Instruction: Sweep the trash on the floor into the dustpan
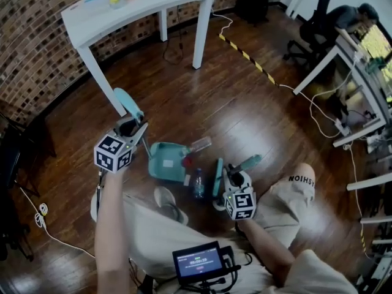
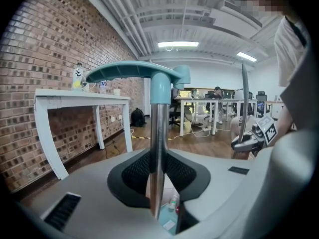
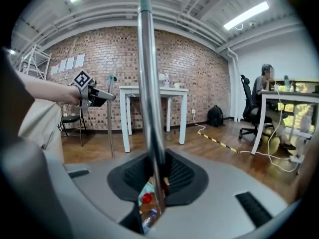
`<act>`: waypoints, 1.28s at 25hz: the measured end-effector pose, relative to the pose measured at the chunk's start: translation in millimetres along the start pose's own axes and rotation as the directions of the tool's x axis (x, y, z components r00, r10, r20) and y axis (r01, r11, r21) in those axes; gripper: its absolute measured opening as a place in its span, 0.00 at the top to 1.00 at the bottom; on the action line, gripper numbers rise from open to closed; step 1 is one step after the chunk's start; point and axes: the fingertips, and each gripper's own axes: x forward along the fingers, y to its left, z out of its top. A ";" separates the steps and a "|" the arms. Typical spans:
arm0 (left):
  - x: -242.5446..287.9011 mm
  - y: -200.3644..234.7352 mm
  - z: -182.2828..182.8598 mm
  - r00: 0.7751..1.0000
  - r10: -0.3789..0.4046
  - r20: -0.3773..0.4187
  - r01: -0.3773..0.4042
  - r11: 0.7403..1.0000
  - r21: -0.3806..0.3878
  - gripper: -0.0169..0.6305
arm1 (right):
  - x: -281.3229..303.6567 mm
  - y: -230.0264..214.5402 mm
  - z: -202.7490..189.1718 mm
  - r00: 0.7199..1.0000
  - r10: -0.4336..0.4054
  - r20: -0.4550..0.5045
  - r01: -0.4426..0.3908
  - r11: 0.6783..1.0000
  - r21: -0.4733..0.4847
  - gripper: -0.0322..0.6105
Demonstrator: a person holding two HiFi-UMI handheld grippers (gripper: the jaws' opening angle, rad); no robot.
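my left tool (image 2: pixel 158 180) clamps the stiff dustpan pole (image 2: pixel 158 133), right tool (image 3: pixel 154 183) the broom pole (image 3: pixel 148 83); plastic bottle (image 1: pixel 198 183) beside dustpan (image 1: pixel 166 162) probably light, rolls.

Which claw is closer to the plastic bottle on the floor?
Right. The right claw hangs just right of the bottle; the left claw is beyond the dustpan.

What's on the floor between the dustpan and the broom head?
A plastic bottle lies between the dustpan and the broom, with a small red scrap at the dustpan's lip. The head view shows it best.
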 end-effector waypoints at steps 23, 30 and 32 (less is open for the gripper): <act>-1.3 15.2 -10.7 0.997 0.052 -0.052 -0.054 0.998 -0.035 0.86 | 21.6 -30.3 122.8 0.941 0.118 0.317 -0.149 0.986 0.074 0.82; -8.8 22.2 -17.5 0.993 0.096 -0.062 -0.099 0.994 -0.045 0.86 | 39.0 -96.7 115.7 0.967 0.053 0.250 -0.042 0.998 -0.049 0.82; -8.7 22.9 -15.1 0.992 0.109 -0.061 -0.112 0.993 -0.037 0.86 | 53.1 -112.3 104.8 0.976 0.062 0.209 -0.040 0.994 -0.106 0.82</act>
